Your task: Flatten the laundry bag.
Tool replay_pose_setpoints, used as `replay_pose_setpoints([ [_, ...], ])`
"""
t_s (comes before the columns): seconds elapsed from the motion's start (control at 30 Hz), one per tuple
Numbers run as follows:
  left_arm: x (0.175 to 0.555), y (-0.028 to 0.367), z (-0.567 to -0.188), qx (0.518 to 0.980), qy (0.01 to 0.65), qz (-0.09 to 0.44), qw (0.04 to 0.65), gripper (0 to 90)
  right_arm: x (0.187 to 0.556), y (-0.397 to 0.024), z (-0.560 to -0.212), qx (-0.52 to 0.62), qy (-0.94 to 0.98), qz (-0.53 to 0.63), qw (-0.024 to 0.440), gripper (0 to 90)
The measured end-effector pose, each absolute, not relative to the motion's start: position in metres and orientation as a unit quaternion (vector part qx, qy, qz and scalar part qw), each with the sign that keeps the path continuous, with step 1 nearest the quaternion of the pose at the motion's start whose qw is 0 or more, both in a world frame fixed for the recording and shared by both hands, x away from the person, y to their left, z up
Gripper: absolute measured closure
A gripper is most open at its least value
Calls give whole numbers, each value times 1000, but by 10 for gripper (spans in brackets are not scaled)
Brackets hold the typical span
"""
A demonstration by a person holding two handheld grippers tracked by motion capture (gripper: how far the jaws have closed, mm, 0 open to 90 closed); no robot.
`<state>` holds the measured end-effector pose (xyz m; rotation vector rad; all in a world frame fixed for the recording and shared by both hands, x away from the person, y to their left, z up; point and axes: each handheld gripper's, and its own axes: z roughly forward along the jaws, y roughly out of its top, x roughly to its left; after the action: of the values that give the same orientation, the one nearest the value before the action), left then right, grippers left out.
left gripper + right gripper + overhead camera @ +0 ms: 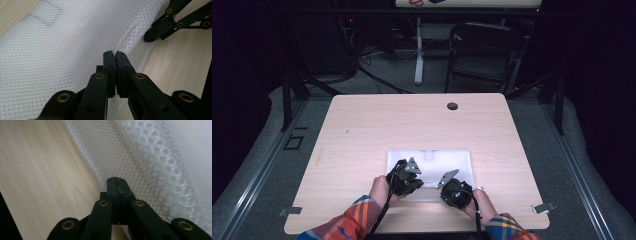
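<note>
Mesh bag [430, 165] pinched by both grippers, L [416, 181] & R [445, 187], on table [377, 125].

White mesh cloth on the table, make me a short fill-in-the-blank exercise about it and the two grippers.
1. The white mesh cloth lies on a ____ table.
2. The left gripper has its jaws ____ on the cloth's edge.
3. The right gripper grips the cloth's ____ edge in the high view.
Missing words: wooden; shut; near
</note>
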<state>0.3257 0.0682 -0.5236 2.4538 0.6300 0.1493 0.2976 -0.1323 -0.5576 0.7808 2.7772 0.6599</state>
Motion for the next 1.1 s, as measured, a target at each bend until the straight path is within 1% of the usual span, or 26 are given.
replay_pose_setpoints([
  [0.13, 329, 69, -520, 922, 240, 56, 299, 880, 297, -132, -558, 260, 935, 221, 94, 900],
  [0.73, 339, 73, -508, 919, 251, 61, 299, 880, 293, -132, -556, 252, 940, 214, 82, 900],
  [1.1, 344, 78, -497, 916, 261, 76, 294, 881, 289, -132, -556, 245, 943, 213, 78, 900],
])
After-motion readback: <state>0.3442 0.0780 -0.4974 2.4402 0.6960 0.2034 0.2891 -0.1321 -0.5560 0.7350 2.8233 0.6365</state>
